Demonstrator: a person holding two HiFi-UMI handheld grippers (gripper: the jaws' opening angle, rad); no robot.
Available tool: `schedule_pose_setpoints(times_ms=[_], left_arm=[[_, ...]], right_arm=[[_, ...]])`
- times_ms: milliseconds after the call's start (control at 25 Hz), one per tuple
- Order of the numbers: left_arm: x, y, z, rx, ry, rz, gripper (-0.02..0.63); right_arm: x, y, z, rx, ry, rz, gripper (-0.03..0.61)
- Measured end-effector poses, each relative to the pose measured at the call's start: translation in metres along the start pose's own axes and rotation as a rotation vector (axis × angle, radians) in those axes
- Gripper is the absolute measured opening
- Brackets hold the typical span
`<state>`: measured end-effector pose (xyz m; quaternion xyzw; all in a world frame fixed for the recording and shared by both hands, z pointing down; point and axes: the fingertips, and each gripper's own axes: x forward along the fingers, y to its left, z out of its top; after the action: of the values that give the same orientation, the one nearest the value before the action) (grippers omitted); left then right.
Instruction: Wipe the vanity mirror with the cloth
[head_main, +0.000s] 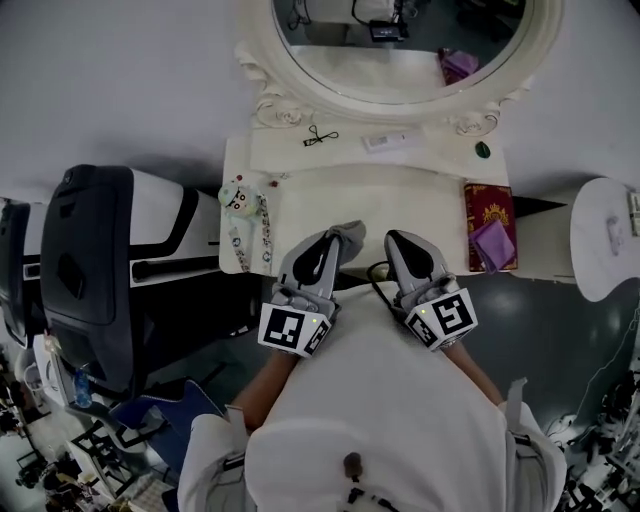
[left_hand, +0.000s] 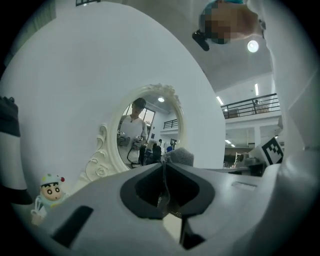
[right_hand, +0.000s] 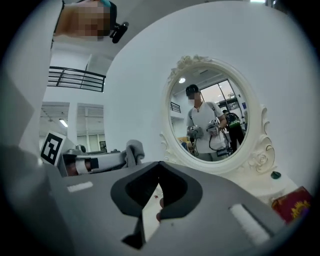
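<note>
The oval vanity mirror (head_main: 400, 45) in its white carved frame stands at the back of the white vanity table (head_main: 400, 190). My left gripper (head_main: 337, 238) is over the table's front edge, shut on a grey cloth (head_main: 352, 231) that sticks out past its tips. In the left gripper view the cloth (left_hand: 180, 155) bulges above the closed jaws (left_hand: 164, 165), with the mirror (left_hand: 149, 131) ahead and to the left. My right gripper (head_main: 396, 240) hovers beside it, shut with nothing in it. The right gripper view has the mirror (right_hand: 215, 117) ahead of the jaws (right_hand: 159, 165).
A red book (head_main: 489, 215) with a purple cloth (head_main: 492, 243) on it lies at the table's right end. A cartoon figurine (head_main: 238, 195) stands at the left edge. A white tube (head_main: 390, 141) and a black clip (head_main: 320, 135) lie below the mirror. Black equipment (head_main: 90, 270) stands at left.
</note>
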<state>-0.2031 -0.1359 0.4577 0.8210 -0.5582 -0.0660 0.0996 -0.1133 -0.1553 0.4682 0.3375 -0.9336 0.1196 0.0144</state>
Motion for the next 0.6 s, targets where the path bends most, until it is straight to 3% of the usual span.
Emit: schedule_pose_setpoints(times_ms=[280,600], left_arm=[[0.013,0.024,-0.010,-0.100,0.008,0.037,0.021],[0.041,0.018,-0.015,-0.127,0.042,-0.051,0.021]], right_arm=[[0.008,-0.029,-0.013,0.096,0.043,-0.085,0.008],[0.008,-0.048,-0.016,0.117,0.066,-0.148,0.008]])
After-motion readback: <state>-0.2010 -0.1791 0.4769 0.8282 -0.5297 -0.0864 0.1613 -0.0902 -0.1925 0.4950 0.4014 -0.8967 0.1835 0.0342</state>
